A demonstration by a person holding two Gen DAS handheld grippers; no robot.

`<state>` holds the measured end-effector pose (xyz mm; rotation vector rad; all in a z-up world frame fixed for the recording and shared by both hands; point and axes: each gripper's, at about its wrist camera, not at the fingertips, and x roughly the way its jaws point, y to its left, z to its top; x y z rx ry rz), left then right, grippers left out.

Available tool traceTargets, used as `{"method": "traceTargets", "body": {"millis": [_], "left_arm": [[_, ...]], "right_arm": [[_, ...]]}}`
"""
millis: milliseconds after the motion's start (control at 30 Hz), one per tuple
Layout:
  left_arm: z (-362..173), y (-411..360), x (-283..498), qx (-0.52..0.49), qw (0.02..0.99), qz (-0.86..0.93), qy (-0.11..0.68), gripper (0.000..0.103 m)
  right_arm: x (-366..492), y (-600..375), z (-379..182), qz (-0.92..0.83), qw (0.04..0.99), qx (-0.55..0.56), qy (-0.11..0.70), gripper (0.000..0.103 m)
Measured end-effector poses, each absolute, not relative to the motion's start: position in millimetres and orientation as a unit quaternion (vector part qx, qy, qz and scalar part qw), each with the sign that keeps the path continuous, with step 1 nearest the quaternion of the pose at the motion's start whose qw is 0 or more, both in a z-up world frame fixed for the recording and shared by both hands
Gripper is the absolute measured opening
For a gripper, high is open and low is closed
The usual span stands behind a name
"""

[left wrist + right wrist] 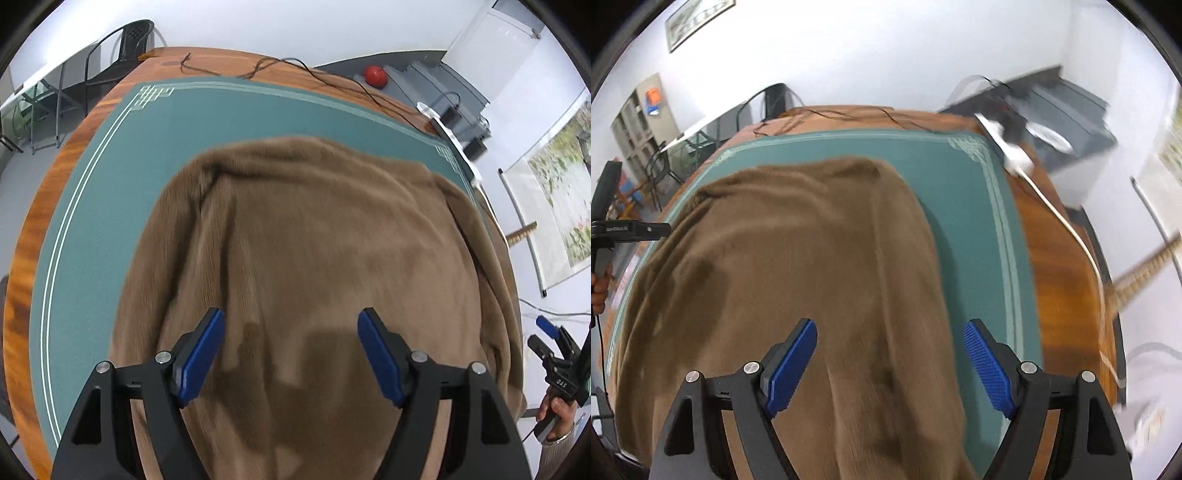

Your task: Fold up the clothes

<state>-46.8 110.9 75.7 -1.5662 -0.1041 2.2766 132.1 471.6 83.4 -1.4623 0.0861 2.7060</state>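
A brown fuzzy garment (303,236) lies spread over the green mat (110,177), with a fold line running down its left side. My left gripper (291,354) hovers open above its near part, nothing between the blue pads. In the right wrist view the same garment (783,258) covers the left and middle of the mat (971,221). My right gripper (890,363) is open over the garment's right edge, its right pad above bare mat. The right gripper (554,347) also shows at the far right of the left wrist view, held in a hand.
The mat lies on a wooden table (33,221) with black cables (295,70) along its far edge. A white power strip and cord (1015,155) run along the table's right side. A black chair (125,48) and a red ball (375,75) stand beyond the table.
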Motion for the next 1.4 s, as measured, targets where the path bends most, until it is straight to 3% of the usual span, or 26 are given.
{"method": "traceTargets", "body": {"millis": [167,300,433,567,700,767,900,1100,1233,1400], "left_arm": [[74.1,104.5,11.0,-0.570,0.174,0.801,-0.051,0.078],[70.2,95.2,52.1,-0.577,0.147,0.802,-0.054,0.078],[67.4,82.1,89.5,-0.579,0.118,0.805,-0.054,0.078],[68.6,65.1,119.4,-0.573,0.087,0.813,-0.054,0.078],[68.7,37.9,147.2,-0.573,0.054,0.814,-0.071,0.078],[68.9,24.9,158.1,-0.572,0.043,0.815,-0.078,0.078],[68.5,3.3,183.2,-0.571,0.025,0.816,-0.082,0.078],[64.1,-17.9,220.6,-0.576,0.012,0.814,-0.068,0.078],[56.7,-27.3,247.2,-0.581,0.019,0.813,-0.037,0.078],[44.4,-28.4,278.1,-0.580,0.042,0.814,0.023,0.078]], "right_arm": [[200.9,481.6,68.6,0.857,0.051,-0.513,0.000,0.084],[238.7,473.9,44.8,0.835,0.007,-0.550,-0.011,0.084],[244.2,460.2,21.4,0.816,0.008,-0.570,-0.100,0.084],[231.9,489.7,24.3,0.816,0.135,-0.536,-0.168,0.084],[229.4,550.7,75.8,0.836,0.307,-0.442,-0.106,0.084],[235.7,554.9,93.4,0.848,0.319,-0.414,-0.092,0.084],[263.2,519.9,97.1,0.892,0.181,-0.407,-0.072,0.084],[316.8,421.9,60.8,0.891,0.034,-0.434,-0.130,0.084],[347.5,373.8,43.9,0.883,-0.031,-0.431,-0.183,0.084],[361.3,345.4,28.9,0.873,-0.068,-0.456,-0.159,0.084]]}}
